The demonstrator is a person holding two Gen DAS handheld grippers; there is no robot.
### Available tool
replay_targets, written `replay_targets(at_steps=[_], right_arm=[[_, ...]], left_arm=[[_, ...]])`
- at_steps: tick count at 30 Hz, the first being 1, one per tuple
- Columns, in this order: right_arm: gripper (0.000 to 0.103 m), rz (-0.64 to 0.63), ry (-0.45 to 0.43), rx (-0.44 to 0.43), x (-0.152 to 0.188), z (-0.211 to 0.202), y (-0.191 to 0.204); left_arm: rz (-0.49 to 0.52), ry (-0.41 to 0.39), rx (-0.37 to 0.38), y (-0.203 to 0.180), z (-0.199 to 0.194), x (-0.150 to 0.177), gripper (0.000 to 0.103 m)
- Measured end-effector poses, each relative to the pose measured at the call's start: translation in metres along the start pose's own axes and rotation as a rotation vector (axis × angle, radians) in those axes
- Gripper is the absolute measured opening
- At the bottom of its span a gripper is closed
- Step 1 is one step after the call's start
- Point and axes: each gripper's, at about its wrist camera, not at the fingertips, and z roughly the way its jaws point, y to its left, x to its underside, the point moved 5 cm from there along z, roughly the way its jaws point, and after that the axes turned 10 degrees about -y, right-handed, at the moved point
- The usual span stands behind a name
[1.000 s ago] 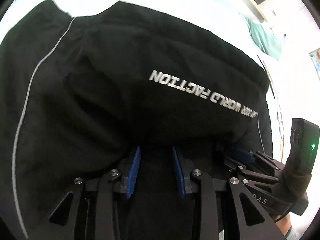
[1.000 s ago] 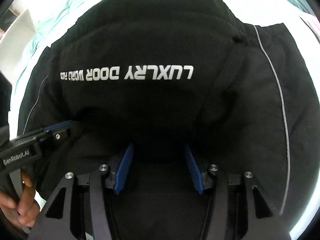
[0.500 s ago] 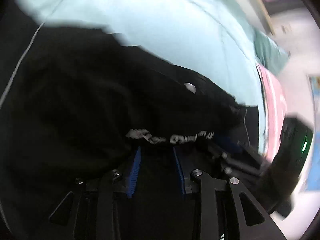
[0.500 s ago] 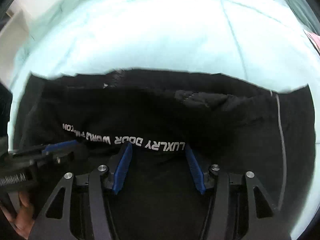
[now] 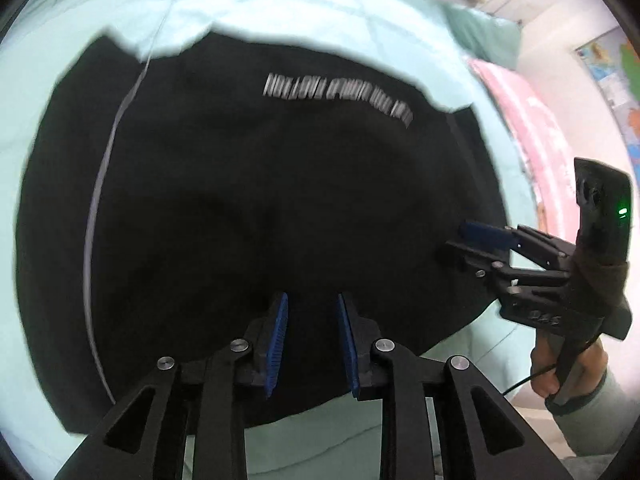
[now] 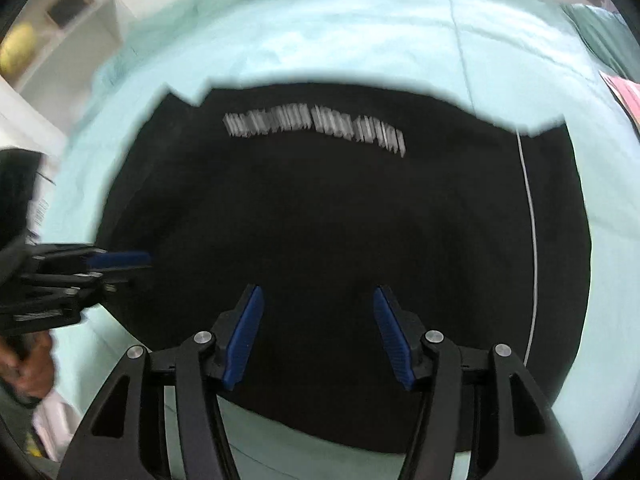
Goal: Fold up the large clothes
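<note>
1. Two tongs hang over one black garment, which lies spread on the pale mint sheet of a bed.
2. The garment is a broad dark slab. A line of white lettering runs near its far edge, too smeared by blur to read, and a thin white piping line curves down its left side in the left wrist view.
3. From the right wrist view the same lettering sits near the far edge, and the piping runs down the right side.
4. The left tongs stand above the near edge of the cloth with the blue pads a narrow gap apart. No fabric is pinched between them, so they are released and empty.
5. The right tongs stand with their jaws opening, clearly wider than the left pair. The cloth lies below the pads and is not caught between them.
6. Each pair shows in the other's camera: the right tongs reach in over the garment's right edge, held by a hand at the lower right.
7. The left tongs come in from the left side of the right wrist view, blurred, their tips over the garment's left edge.
8. A pink quilt lies along the bed's right side.
</note>
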Motion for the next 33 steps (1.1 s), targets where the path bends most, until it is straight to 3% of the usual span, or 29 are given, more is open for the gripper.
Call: replay_targets(at_steps=[3,7,8,11,14,16,18,20,22,23,24,26,29,33], right_arm=[[0.065,0.019,0.025,0.029,0.032,0.023,-0.021],[0.069,-0.051,0.035,0.1,0.04,0.039,-0.017],[0.069,-0.059,0.028,0.108,0.043,0.035,-0.019],[0.07,-0.005,0.036,0.072,0.043,0.029,-0.029],[0.07,0.068,0.079,0.002,0.038,0.012,-0.043],[0.07,0.08,0.074,-0.017,0.038,-0.005,-0.05],[0.07,0.101,0.034,-0.016,0.042,-0.031,-0.064],[0.072,0.16,-0.005,-0.002,0.043,-0.051,-0.081],[0.085,0.235,-0.051,0.015,0.033,-0.066,-0.103],[0.087,0.261,-0.07,0.018,0.037,-0.075,-0.107],[0.089,0.29,-0.087,0.028,0.04,-0.084,-0.121],[0.091,0.341,-0.097,0.031,0.024,-0.087,-0.142],[0.091,0.456,-0.081,-0.002,0.03,-0.093,-0.176],[0.091,0.474,-0.086,0.095,0.024,-0.09,-0.206]], left_arm=[[-0.02,0.016,-0.025,0.019,0.025,0.023,0.026],[-0.231,0.061,0.063,0.062,0.046,0.021,0.026],[-0.238,0.063,0.074,0.061,0.044,0.024,0.026],[-0.197,0.042,0.085,0.062,0.017,0.031,0.026],[-0.109,0.016,0.042,0.052,-0.012,0.021,0.026],[-0.076,0.004,0.108,0.052,-0.039,0.015,0.026],[-0.108,-0.017,0.14,0.061,-0.057,0.009,0.026],[-0.166,-0.061,0.108,0.082,-0.078,-0.001,0.026],[-0.22,-0.118,0.09,0.104,-0.096,-0.018,0.027],[-0.24,-0.144,0.078,0.112,-0.104,-0.023,0.032],[-0.258,-0.169,0.05,0.113,-0.107,-0.028,0.044],[-0.28,-0.196,-0.007,0.133,-0.12,-0.039,0.052],[-0.336,-0.188,-0.073,0.17,-0.127,-0.045,0.052],[-0.332,-0.18,-0.156,0.172,-0.098,-0.054,0.052]])
